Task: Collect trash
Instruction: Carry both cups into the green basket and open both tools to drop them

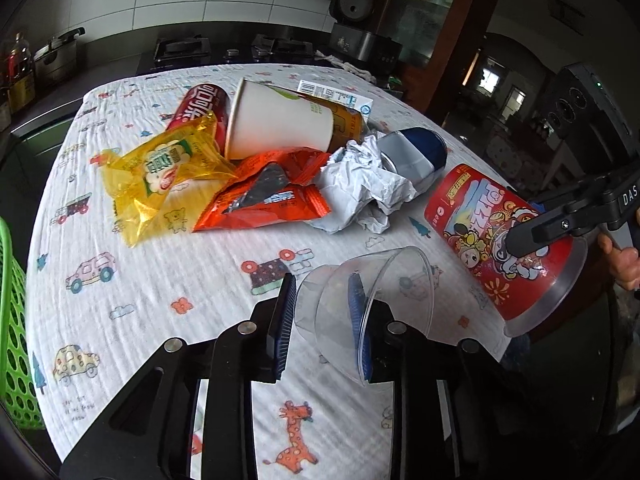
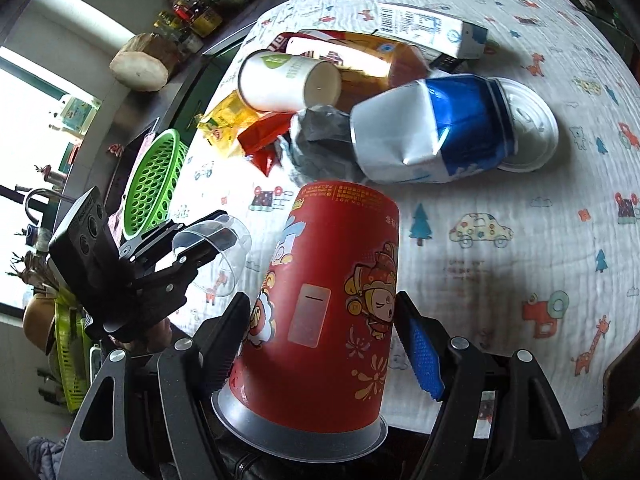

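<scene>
My left gripper [image 1: 322,320] is shut on a clear plastic cup [image 1: 384,300], one finger inside it and one outside its wall; it also shows in the right wrist view [image 2: 216,252]. My right gripper [image 2: 326,344] is shut on a red cartoon-printed paper cup [image 2: 332,304], held upside down just above the table; this cup shows in the left wrist view [image 1: 500,240]. A pile of trash lies beyond: white paper cup [image 1: 280,120], yellow wrapper [image 1: 160,172], orange wrapper [image 1: 264,196], crumpled paper [image 1: 360,184], crushed blue-white can [image 2: 432,132], red can [image 1: 200,104].
The table wears a white cloth with cartoon prints [image 1: 140,280]. A green perforated basket [image 2: 154,184] stands off the table's left edge, also in the left wrist view [image 1: 12,340]. A white carton [image 2: 432,28] lies at the far side. A stove and a rice cooker [image 1: 356,12] stand behind.
</scene>
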Demonstrator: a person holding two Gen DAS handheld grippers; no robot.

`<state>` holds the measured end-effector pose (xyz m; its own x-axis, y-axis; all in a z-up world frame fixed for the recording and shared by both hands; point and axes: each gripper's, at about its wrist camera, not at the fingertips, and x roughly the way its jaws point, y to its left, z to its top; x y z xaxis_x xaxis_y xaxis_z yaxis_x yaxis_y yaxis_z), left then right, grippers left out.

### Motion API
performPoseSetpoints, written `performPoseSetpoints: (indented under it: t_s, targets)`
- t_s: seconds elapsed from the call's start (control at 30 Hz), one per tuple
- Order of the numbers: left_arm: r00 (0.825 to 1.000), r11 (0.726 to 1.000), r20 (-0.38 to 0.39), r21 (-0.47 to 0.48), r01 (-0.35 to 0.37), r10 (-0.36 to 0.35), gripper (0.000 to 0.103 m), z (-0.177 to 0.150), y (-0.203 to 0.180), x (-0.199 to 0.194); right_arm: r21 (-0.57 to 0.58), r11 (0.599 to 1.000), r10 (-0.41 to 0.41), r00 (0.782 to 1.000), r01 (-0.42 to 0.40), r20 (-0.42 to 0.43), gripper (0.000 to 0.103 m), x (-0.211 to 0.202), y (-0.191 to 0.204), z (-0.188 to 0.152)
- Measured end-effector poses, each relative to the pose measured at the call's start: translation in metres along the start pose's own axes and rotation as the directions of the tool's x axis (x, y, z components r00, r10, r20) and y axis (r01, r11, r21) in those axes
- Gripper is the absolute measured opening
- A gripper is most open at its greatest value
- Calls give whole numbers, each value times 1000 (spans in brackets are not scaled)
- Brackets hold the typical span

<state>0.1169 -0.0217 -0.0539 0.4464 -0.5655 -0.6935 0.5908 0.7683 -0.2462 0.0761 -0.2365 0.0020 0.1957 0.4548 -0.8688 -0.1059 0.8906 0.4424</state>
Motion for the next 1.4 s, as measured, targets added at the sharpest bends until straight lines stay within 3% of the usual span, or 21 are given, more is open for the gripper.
performPoseSetpoints:
  t_s: [0.07, 0.27, 0.4, 0.53, 0.63, 0.73, 0.83, 0.9, 1.2, 1.4]
  targets:
    - [1000, 1000, -2, -15, -4, 4, 20, -2, 6, -2, -14, 1000, 7, 1000, -7, -5, 70, 5, 8, 4]
    - [998, 998, 29, -31, -46, 47, 20, -10, 21, -25, -66, 998, 23, 1000, -23, -1, 70, 9, 35, 20]
    - [993, 993, 53, -65, -102, 106, 20, -12, 41, -48, -112, 993, 46, 999, -46, 2, 70, 15, 59, 36]
    - [975, 973, 87, -129, -192, 204, 20, -12, 77, -85, -173, 981, 87, 996, -85, 3, 70, 24, 97, 54]
    - [945, 939, 99, -186, -289, 311, 20, -13, 113, -118, -222, 968, 123, 992, -121, -5, 70, 37, 133, 71]
    - [906, 888, 77, -252, -386, 416, 20, -15, 155, -145, -263, 952, 156, 988, -156, -21, 70, 50, 167, 85]
    - [865, 825, 13, -306, -475, 502, 20, -19, 199, -160, -298, 935, 187, 981, -192, -47, 70, 70, 202, 102]
    - [848, 791, -37, -340, -509, 529, 20, -25, 227, -163, -316, 926, 196, 978, -207, -68, 70, 89, 225, 114]
    - [801, 686, -213, -423, -591, 559, 21, -57, 303, -148, -352, 896, 229, 960, -272, -159, 70, 173, 296, 162]
    - [793, 656, -255, -454, -603, 553, 27, -66, 327, -142, -387, 880, 217, 957, -276, -190, 70, 216, 328, 177]
